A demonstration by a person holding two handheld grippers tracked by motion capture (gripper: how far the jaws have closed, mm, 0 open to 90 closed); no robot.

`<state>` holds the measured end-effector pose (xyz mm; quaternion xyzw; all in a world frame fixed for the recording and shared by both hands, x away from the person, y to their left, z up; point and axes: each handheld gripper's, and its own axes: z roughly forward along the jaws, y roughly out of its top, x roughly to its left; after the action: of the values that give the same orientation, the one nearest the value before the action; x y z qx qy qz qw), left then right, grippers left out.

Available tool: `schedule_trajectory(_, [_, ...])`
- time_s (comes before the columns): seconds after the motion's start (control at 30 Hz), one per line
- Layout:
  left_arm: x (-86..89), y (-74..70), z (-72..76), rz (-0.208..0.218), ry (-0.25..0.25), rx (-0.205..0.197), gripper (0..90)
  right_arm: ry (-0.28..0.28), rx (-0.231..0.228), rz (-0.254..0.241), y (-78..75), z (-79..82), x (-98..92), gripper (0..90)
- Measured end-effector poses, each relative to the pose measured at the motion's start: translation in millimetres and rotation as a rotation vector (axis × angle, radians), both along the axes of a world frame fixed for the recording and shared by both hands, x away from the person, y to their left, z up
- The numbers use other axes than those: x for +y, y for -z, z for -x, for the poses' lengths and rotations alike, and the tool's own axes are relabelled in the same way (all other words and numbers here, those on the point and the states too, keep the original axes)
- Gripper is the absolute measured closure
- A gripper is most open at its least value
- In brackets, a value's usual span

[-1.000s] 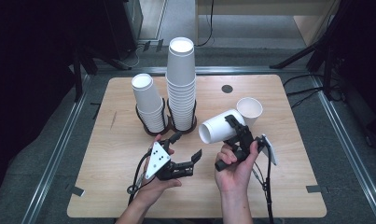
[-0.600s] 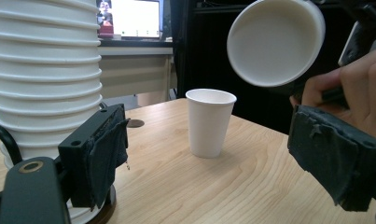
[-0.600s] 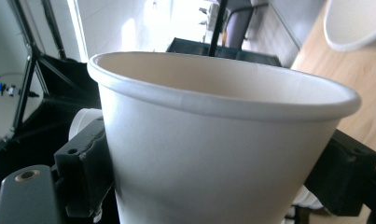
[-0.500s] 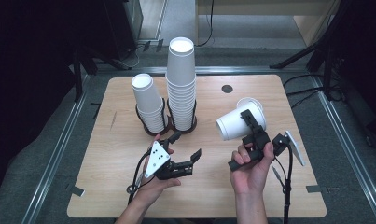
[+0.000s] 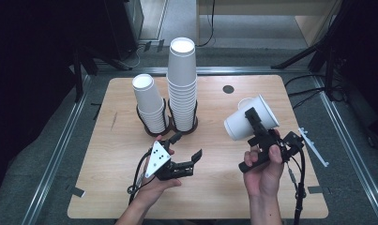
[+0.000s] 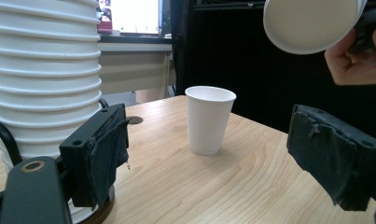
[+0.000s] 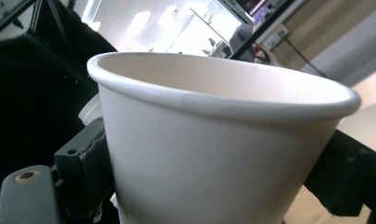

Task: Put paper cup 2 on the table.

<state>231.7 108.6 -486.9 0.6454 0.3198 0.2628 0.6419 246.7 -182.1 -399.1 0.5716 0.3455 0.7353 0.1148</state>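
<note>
My right gripper [image 5: 255, 125] is shut on a white paper cup [image 5: 237, 128], held tilted in the air over the right half of the wooden table [image 5: 215, 194]. In the right gripper view that cup [image 7: 213, 140] sits close up between the black pads [image 7: 85, 172]. Behind it, a second white cup [image 5: 244, 101] stands upright on the table, and it shows between my left jaws as the standing cup [image 6: 209, 119]. My left gripper [image 5: 186, 146] rests low at the front centre, open and holding nothing. The raised cup's bottom [image 6: 311, 23] and a hand [image 6: 353, 60] are at the upper right.
Two stacks of white cups stand in black ring holders at the back left: a short stack [image 5: 149, 105] and a tall stack [image 5: 183, 79], the latter close on the left as the tall stack [image 6: 41, 74]. A dark round spot [image 5: 228, 89] marks the table. A white strip [image 5: 313, 146] lies off the right edge.
My right hand has lifted the cup upward and to the right, away from the table's middle. The left gripper has stayed where it was.
</note>
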Motion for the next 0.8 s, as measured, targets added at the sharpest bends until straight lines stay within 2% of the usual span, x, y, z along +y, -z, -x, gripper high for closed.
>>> schedule_trajectory(0.1, [-0.1,-0.1,0.1,-0.003,0.001,-0.002,12.8,0.011,-0.025,0.077,-5.9,2.7,2.1,13.6])
schedule_trajectory(0.17, [0.4,-0.6,0.2,0.002,-0.003,-0.003,12.9,0.008,-0.041,0.109,-8.3,3.7,3.6,13.5])
schedule_trajectory(0.23, [1.1,-1.0,0.1,0.003,-0.007,-0.005,12.9,0.040,-0.028,0.161,-9.6,4.3,4.8,13.5])
schedule_trajectory(0.3, [2.1,-1.6,0.0,0.002,-0.006,-0.005,12.9,0.067,-0.035,0.197,-10.9,5.6,4.7,13.6])
schedule_trajectory(0.43, [2.4,-1.6,-0.1,0.002,-0.006,-0.005,12.9,0.099,-0.043,0.224,-12.2,6.6,4.3,13.6])
schedule_trajectory(0.57, [2.3,-1.3,-0.3,0.002,-0.005,-0.002,12.9,0.129,-0.051,0.285,-12.8,7.3,4.5,13.6])
schedule_trajectory(0.6, [2.5,-1.3,-0.4,0.001,-0.006,-0.002,12.9,0.141,-0.056,0.318,-13.0,7.5,5.0,13.6])
schedule_trajectory(0.63, [2.6,-1.4,-0.6,0.001,-0.006,-0.002,12.9,0.141,-0.056,0.318,-13.0,7.5,5.0,13.6])
schedule_trajectory(0.8, [3.6,-1.7,-0.7,-0.001,-0.010,-0.004,12.9,0.168,-0.064,0.380,-13.6,8.2,5.3,13.5])
